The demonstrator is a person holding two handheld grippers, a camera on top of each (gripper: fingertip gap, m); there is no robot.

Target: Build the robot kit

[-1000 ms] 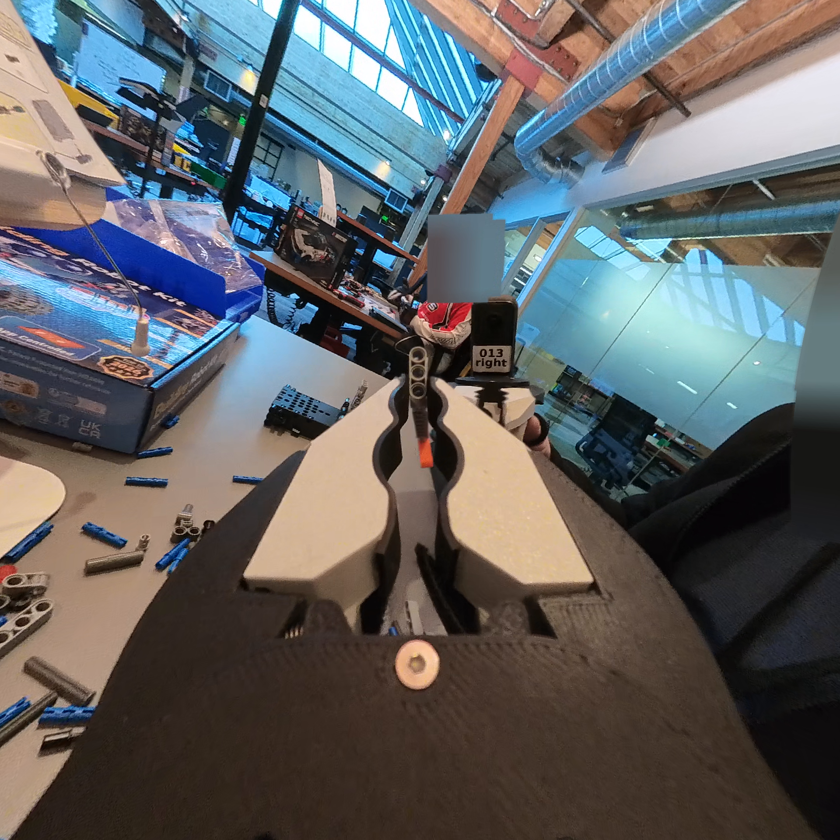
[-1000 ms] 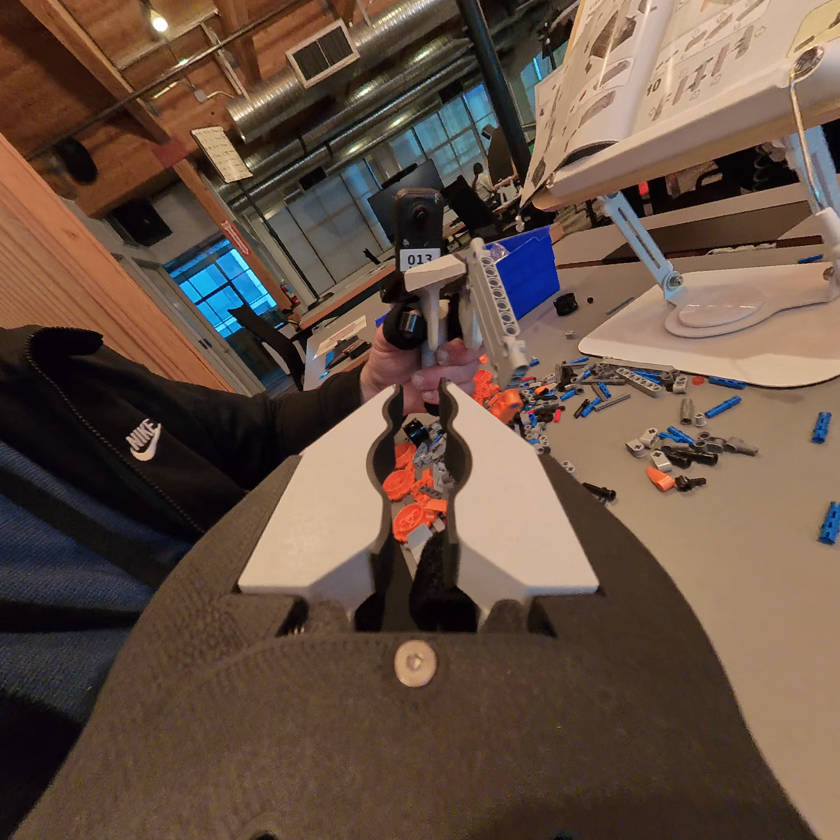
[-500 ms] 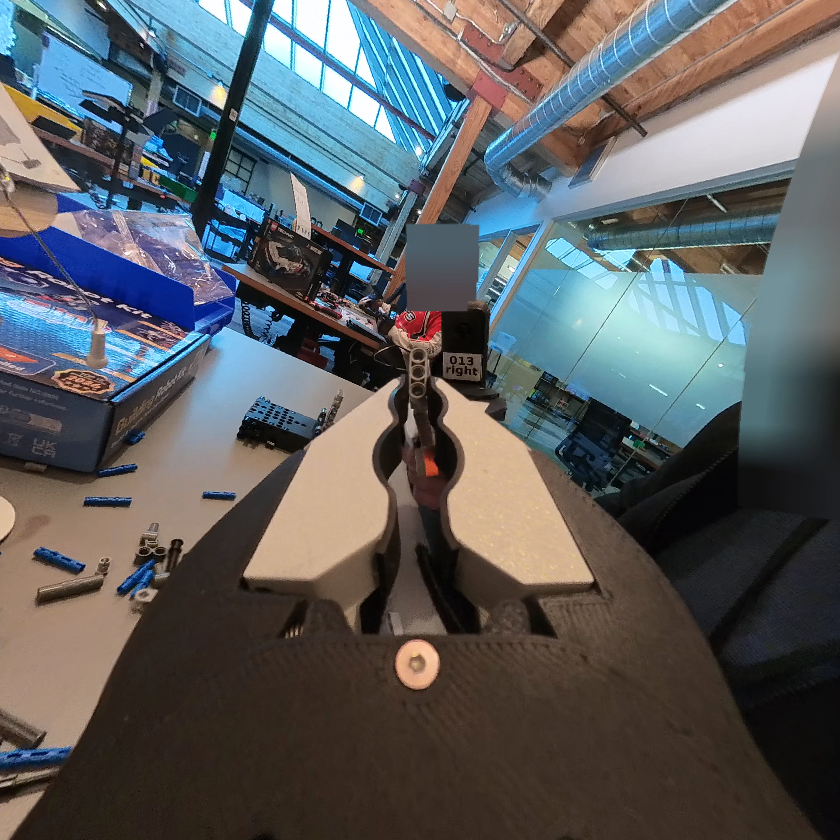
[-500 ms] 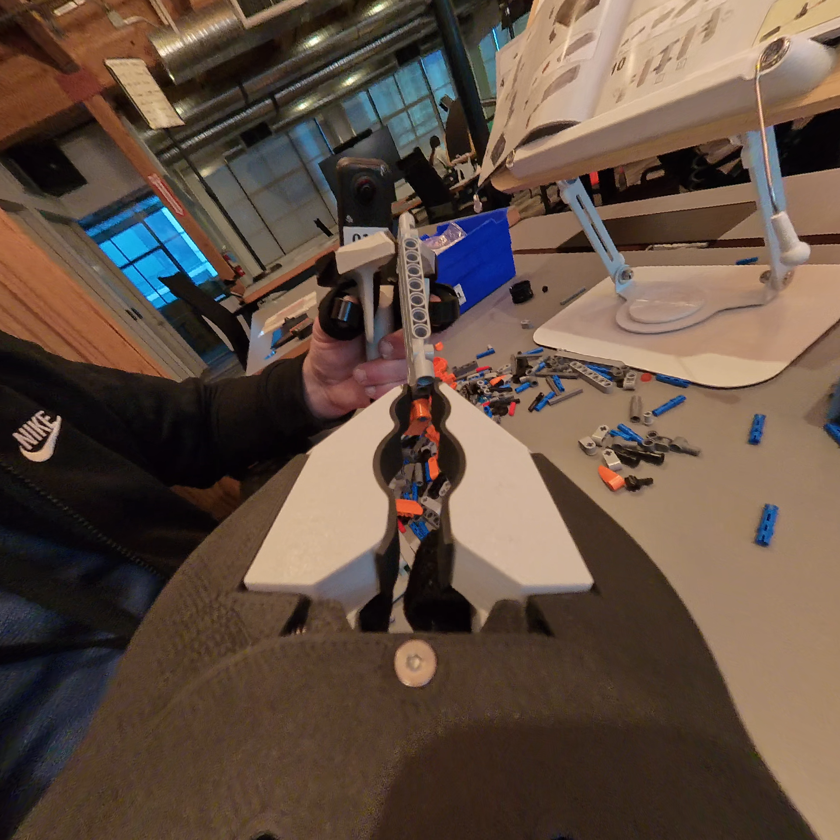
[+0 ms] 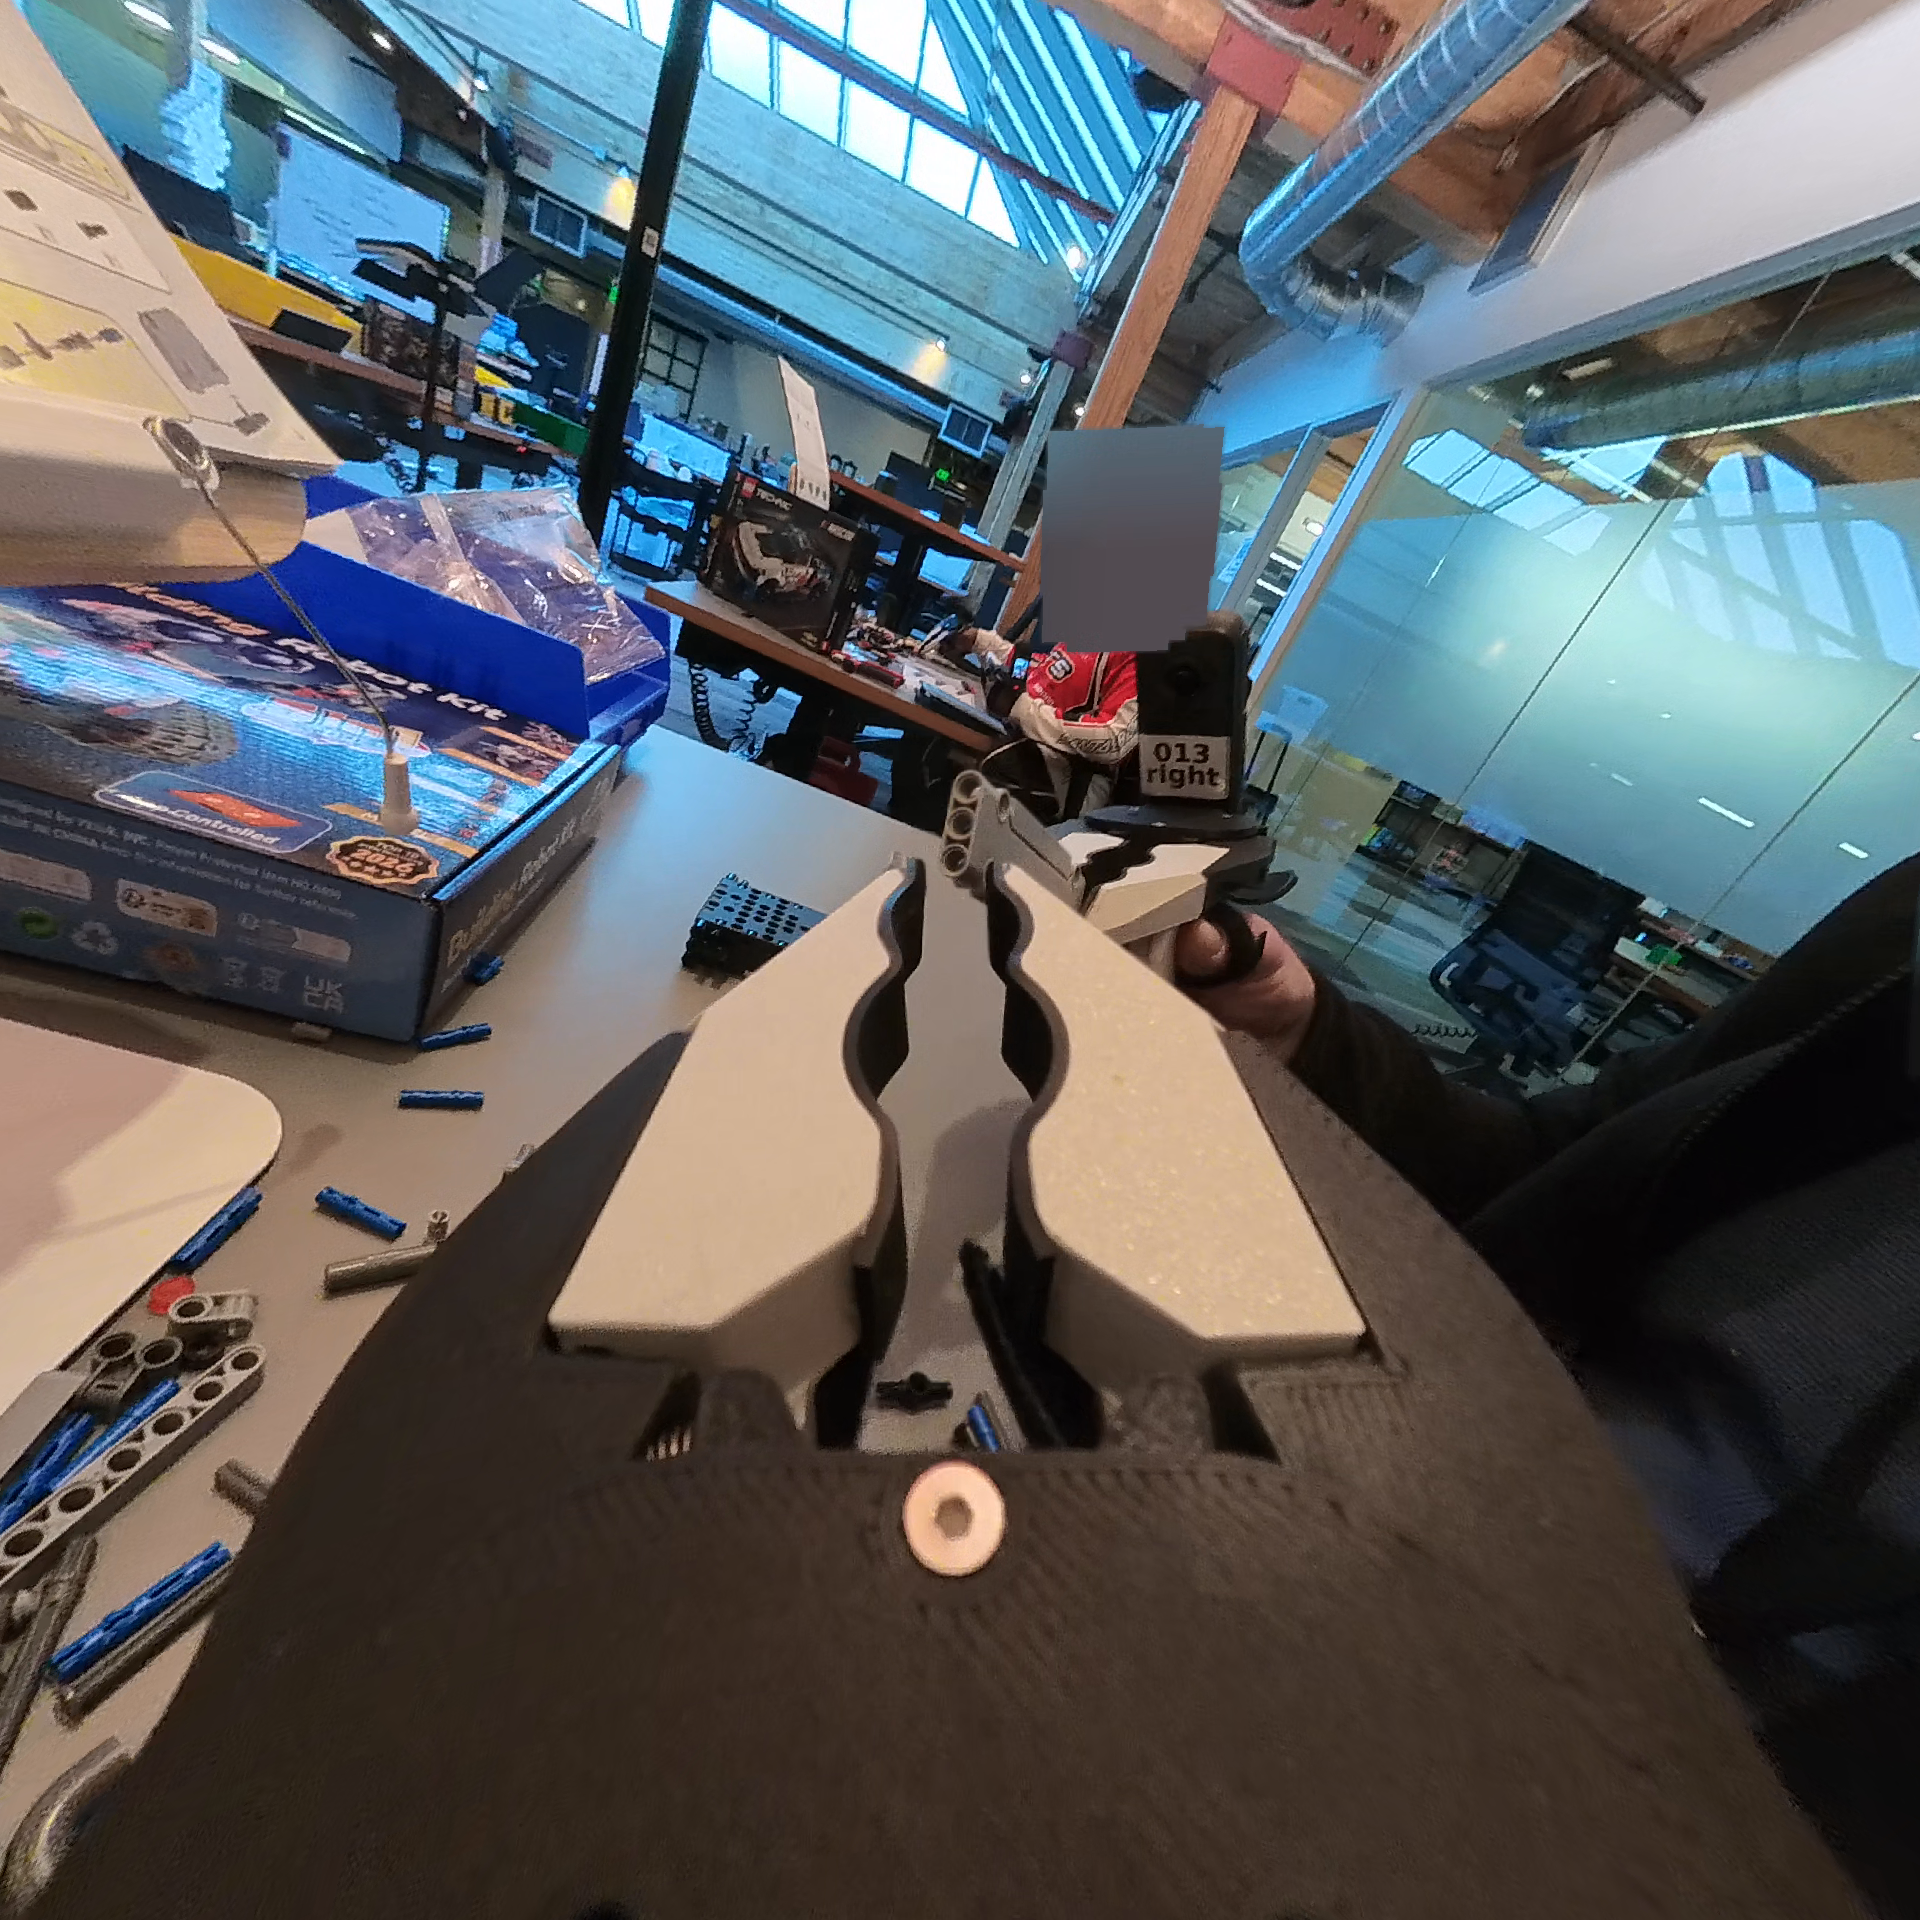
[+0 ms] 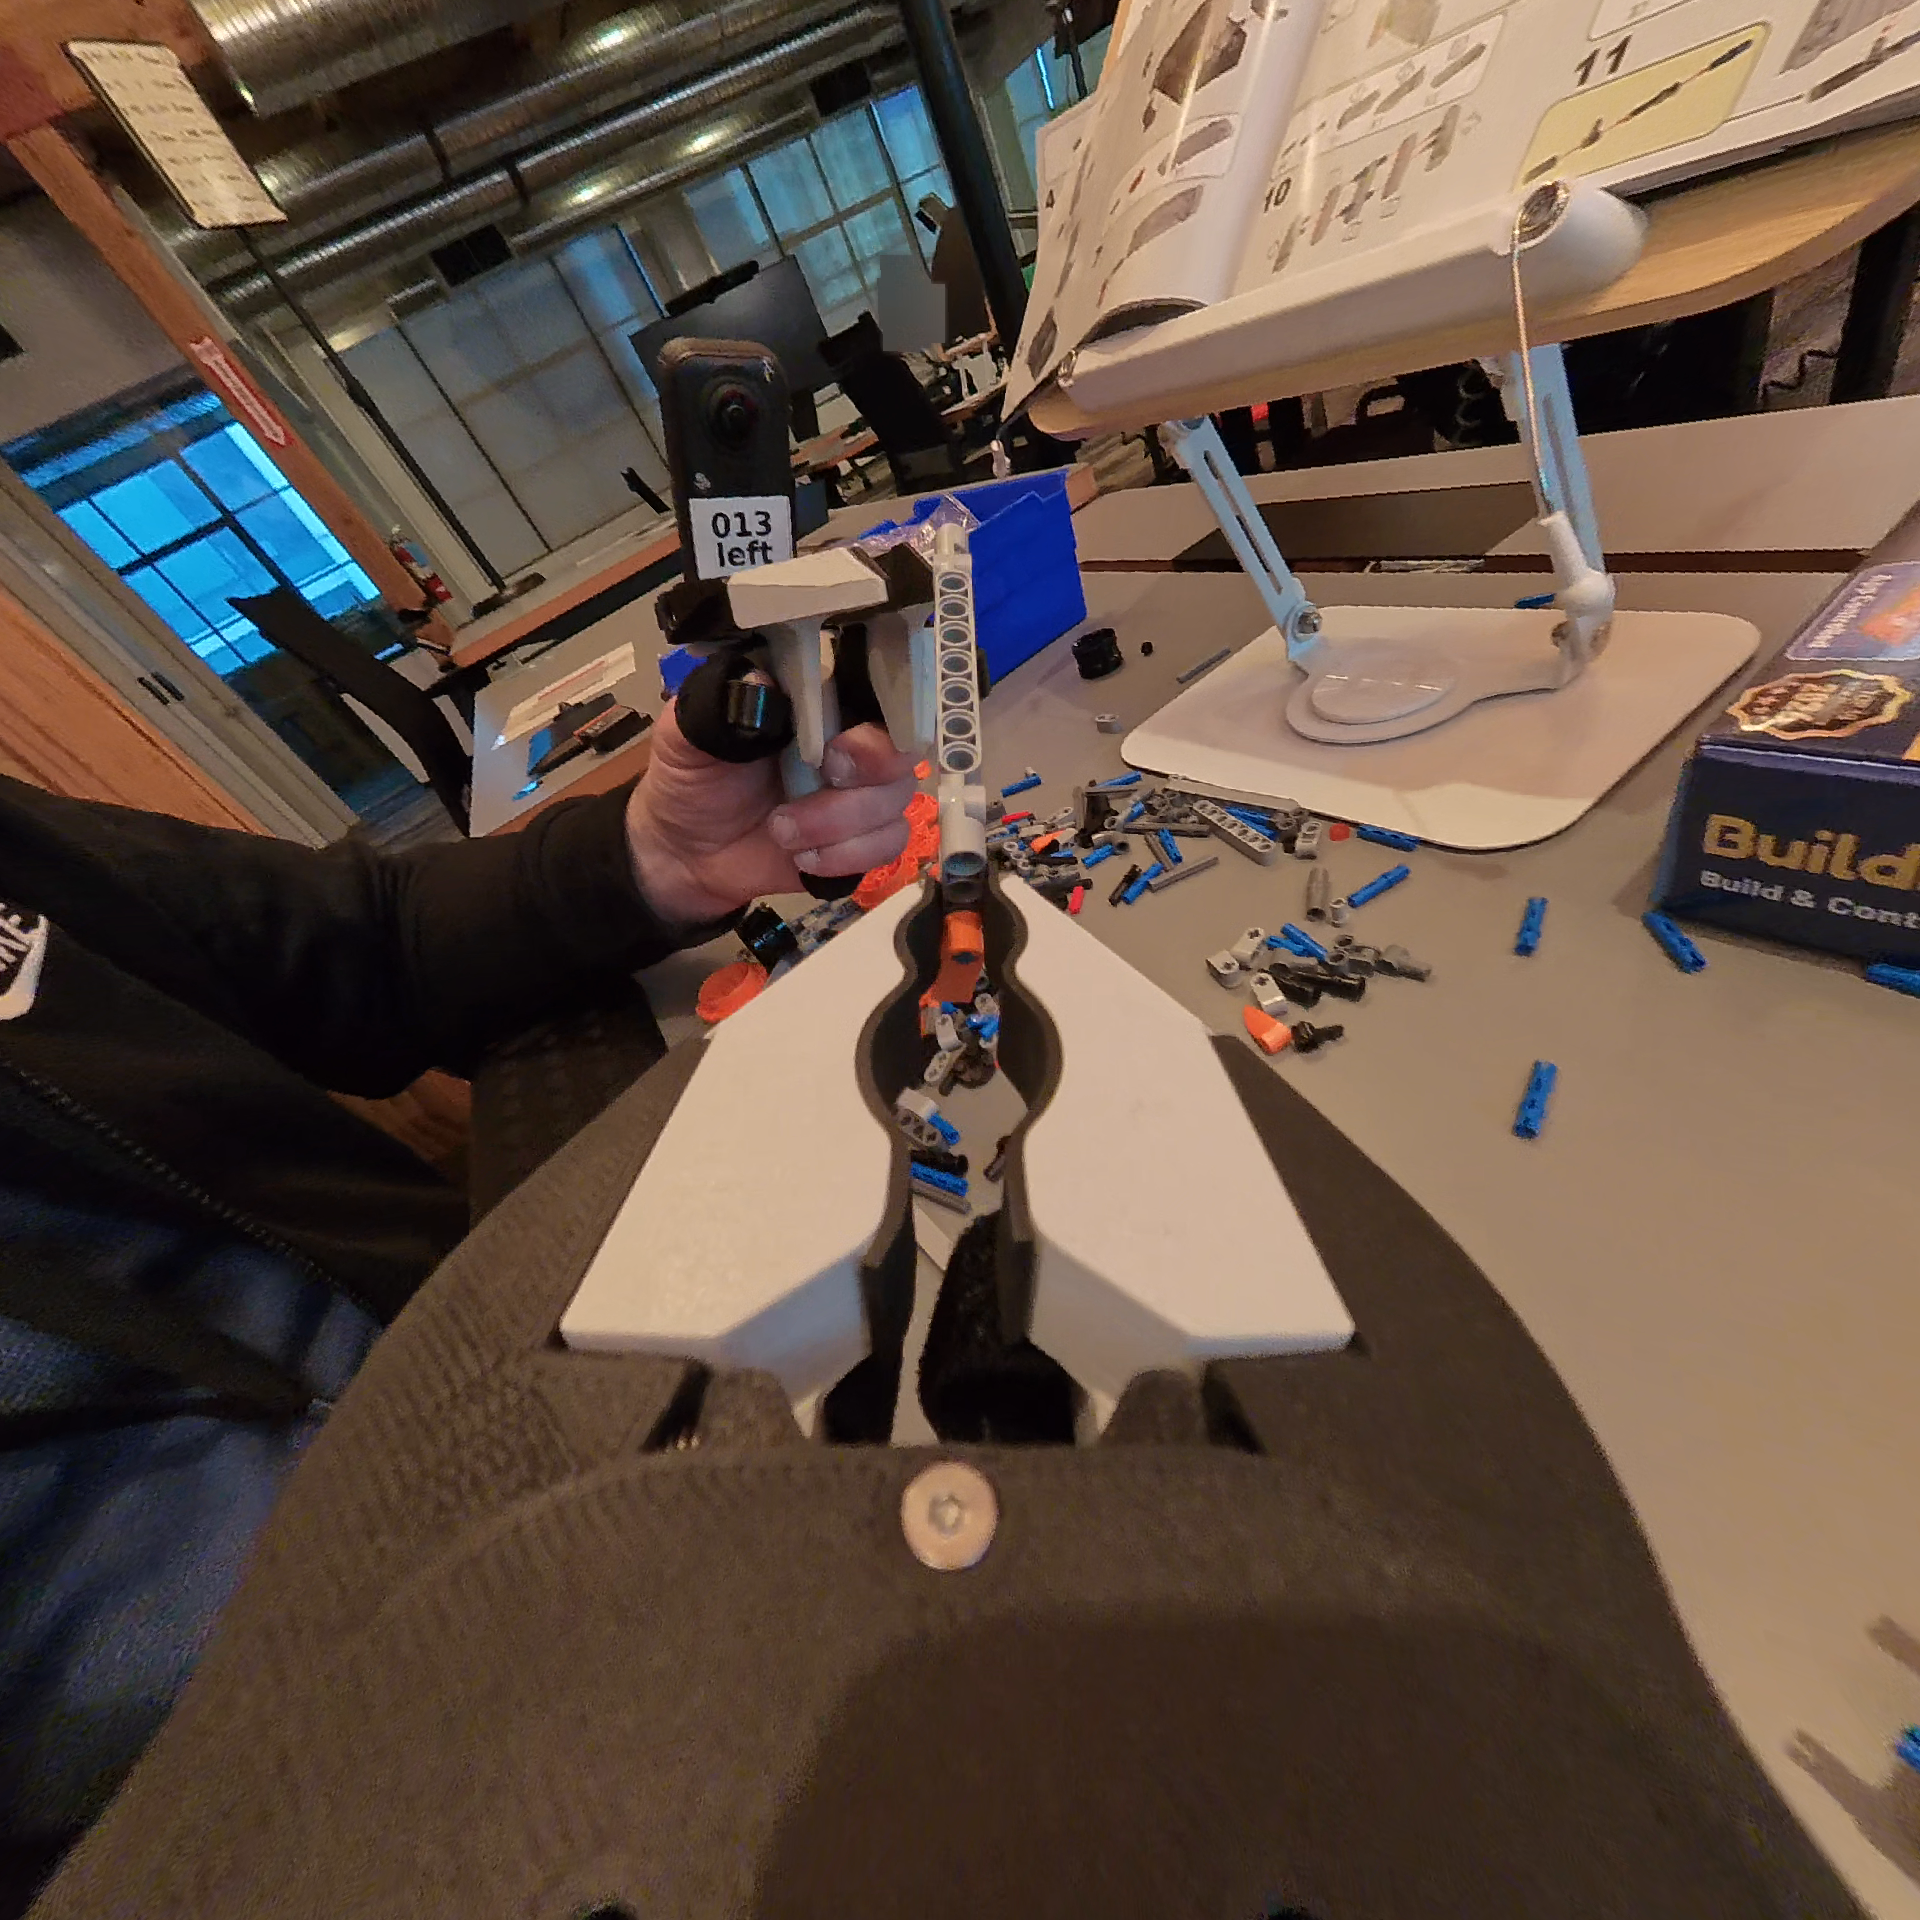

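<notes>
A long grey holed beam (image 6: 954,665) with an orange piece (image 6: 961,940) at its lower end stands upright in my right gripper (image 6: 961,894), which is shut on that lower end. My left gripper (image 5: 954,883) is open, its jaws apart with nothing between them. The top end of the beam (image 5: 968,826) shows just past its tips, leaning toward the right gripper (image 5: 1138,883). In the right wrist view the left gripper (image 6: 852,665) is held in a hand (image 6: 748,821) just left of the beam, with its fingers off it.
Loose grey, blue, black and orange parts (image 6: 1164,831) lie scattered on the grey table (image 6: 1558,1195). A white book stand (image 6: 1455,717) holds an open booklet. A blue kit box (image 5: 260,821) and a black holed part (image 5: 753,920) lie on the left. My hands' fingertips stand some 9 centimeters from each other.
My right gripper has shut on the beam's lower end. My left gripper, which held the beam before, has opened and let it go. The beam now rests in the right gripper alone.
</notes>
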